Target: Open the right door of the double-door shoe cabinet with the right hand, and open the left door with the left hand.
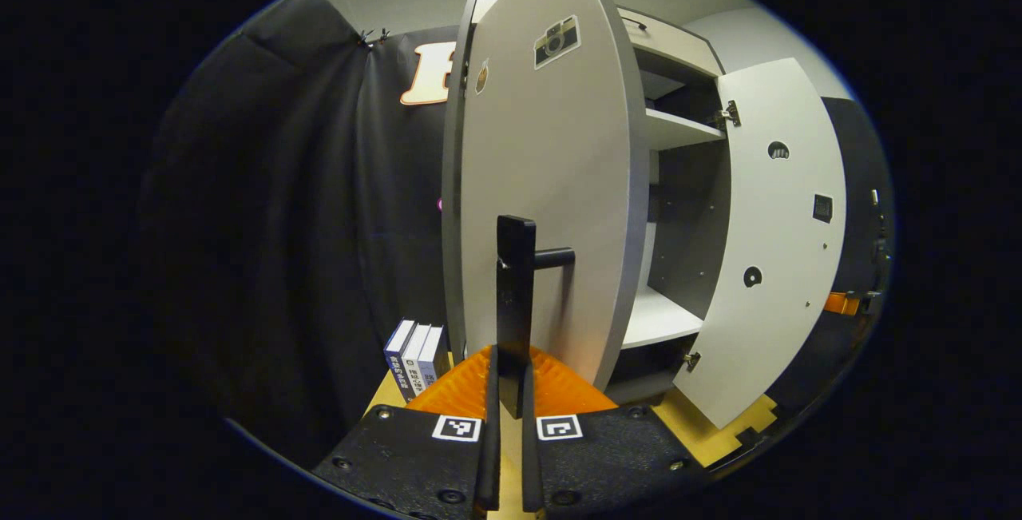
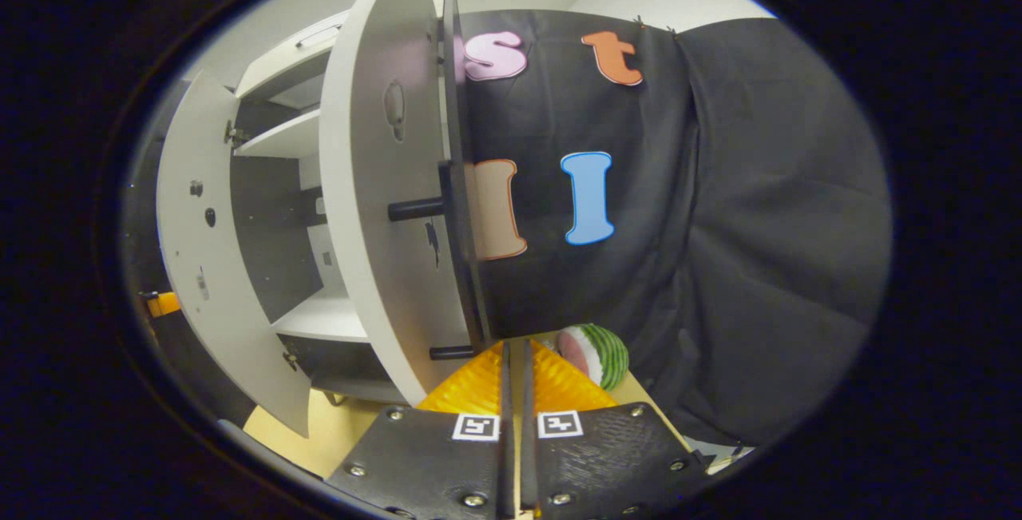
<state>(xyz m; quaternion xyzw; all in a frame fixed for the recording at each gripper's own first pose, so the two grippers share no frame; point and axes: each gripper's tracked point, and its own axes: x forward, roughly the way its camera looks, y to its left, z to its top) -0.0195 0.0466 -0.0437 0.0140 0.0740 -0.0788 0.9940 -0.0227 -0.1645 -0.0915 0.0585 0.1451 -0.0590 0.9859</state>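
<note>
Shoe cabinet (image 1: pixel 679 132) doors stand swung wide, each with a claw on its handle. In the left gripper view the left claw (image 1: pixel 511 404) reaches straight forward, its fingers drawn nearly together and pinching the lower end of the upright black bar handle (image 1: pixel 516 296) on the left door (image 1: pixel 551 184). That grey door is seen almost edge-on and carries a camera sticker (image 1: pixel 556 41) near its top. Just beside its base, three books (image 1: pixel 415 356) stand upright on the desk (image 1: pixel 383 396). Farther off, white shelves show inside the cabinet, and the right door (image 1: pixel 778 224) hangs open on its hinges. In the right gripper view the right claw (image 2: pixel 512 380) has its fingers nearly closed on the bottom of the right door's handle (image 2: pixel 463 256); a watermelon toy (image 2: pixel 595 354) lies just behind on the desk.
</note>
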